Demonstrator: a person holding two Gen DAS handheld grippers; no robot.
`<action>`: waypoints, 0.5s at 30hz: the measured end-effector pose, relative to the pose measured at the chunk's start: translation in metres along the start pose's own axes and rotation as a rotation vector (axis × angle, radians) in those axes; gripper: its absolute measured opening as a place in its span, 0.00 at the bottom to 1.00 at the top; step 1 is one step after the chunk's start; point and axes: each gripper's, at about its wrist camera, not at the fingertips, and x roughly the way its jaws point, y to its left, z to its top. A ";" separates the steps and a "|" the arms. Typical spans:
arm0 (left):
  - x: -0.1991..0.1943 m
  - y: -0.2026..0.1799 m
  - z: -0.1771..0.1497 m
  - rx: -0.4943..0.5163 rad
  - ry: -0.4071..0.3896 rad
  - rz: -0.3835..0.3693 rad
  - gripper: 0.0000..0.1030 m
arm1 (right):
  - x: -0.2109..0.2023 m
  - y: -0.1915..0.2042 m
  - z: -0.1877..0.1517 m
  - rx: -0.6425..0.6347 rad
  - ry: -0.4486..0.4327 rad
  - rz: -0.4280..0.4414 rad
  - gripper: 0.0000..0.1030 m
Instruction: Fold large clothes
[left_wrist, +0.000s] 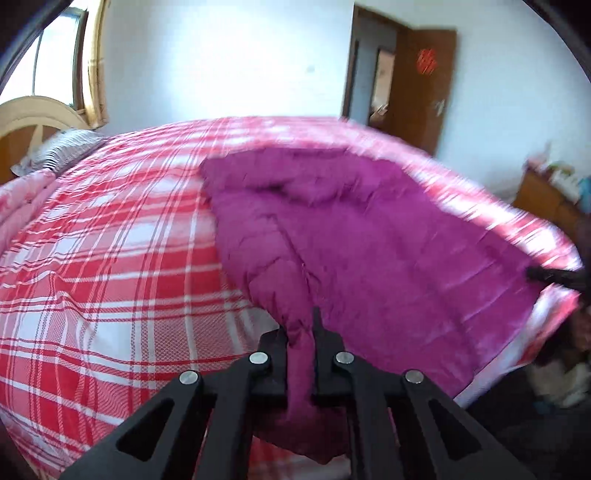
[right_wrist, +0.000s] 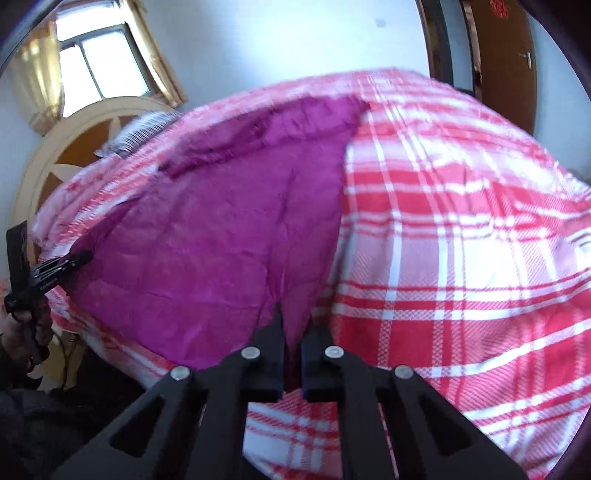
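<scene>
Here, a large magenta padded jacket (left_wrist: 369, 236) lies spread on the red-and-white plaid bedspread (left_wrist: 110, 258), along the bed's foot-side edge, its far end reaching toward the middle of the bed. The left gripper (left_wrist: 301, 343) is clenched on a bunched fold of the jacket's near hem, and the right gripper (right_wrist: 291, 339) is likewise clamped on a thin pinch of hem at the other near corner. Both views are motion-blurred.

The risk, as I judge it, lies in the right grip: it holds little cloth, and the slick padded fabric could slide free as the hem is carried over. Uneven lifting could also skew the fold or drag the bedspread into ridges beneath it.
</scene>
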 end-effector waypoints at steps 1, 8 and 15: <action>-0.017 0.000 0.005 -0.012 -0.022 -0.034 0.06 | -0.012 0.003 0.001 -0.007 -0.017 0.006 0.07; -0.089 0.003 0.042 -0.018 -0.168 -0.138 0.06 | -0.106 0.014 0.020 -0.002 -0.189 0.121 0.07; -0.013 0.023 0.115 0.034 -0.155 -0.073 0.06 | -0.075 0.001 0.112 -0.013 -0.290 0.087 0.07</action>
